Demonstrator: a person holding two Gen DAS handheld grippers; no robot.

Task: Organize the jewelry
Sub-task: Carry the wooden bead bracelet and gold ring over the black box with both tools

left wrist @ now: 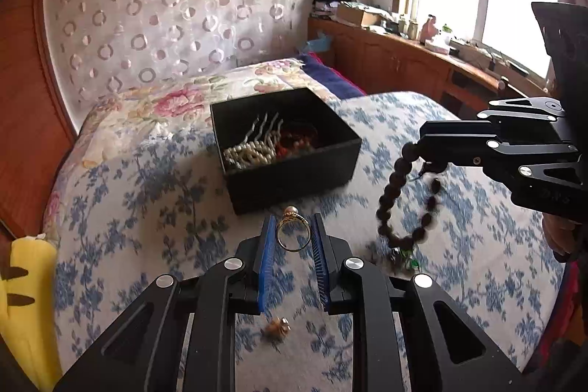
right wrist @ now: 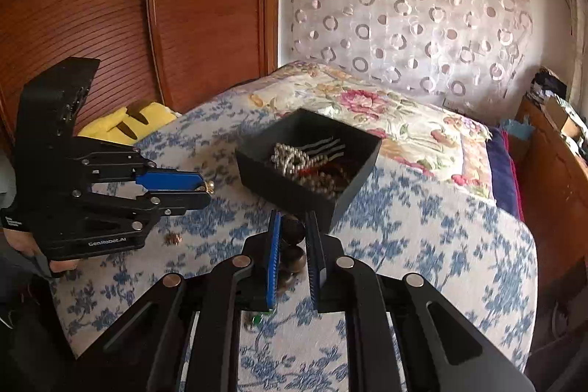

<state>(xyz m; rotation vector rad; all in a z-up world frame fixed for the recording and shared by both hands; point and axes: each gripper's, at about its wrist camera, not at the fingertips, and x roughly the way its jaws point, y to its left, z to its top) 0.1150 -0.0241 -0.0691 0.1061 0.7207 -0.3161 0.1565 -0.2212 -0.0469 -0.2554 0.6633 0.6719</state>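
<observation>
The box (left wrist: 284, 149) stands open-topped, reachable from above; bare quilt (left wrist: 147, 208) lies around it, except a small earring (left wrist: 276, 328) on its near side.

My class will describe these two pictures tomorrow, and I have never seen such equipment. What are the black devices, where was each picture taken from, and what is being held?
These are hand-held grippers, one per hand, each carrying a camera that looks along its jaws.

The left gripper pinches a gold pearl ring. The right gripper holds a dark bead bracelet, which dangles in the left camera's view.

Both hover over a bed with a blue floral quilt. On it sits a black box containing pearls and a hair comb. A small gold piece lies loose on the quilt.
</observation>
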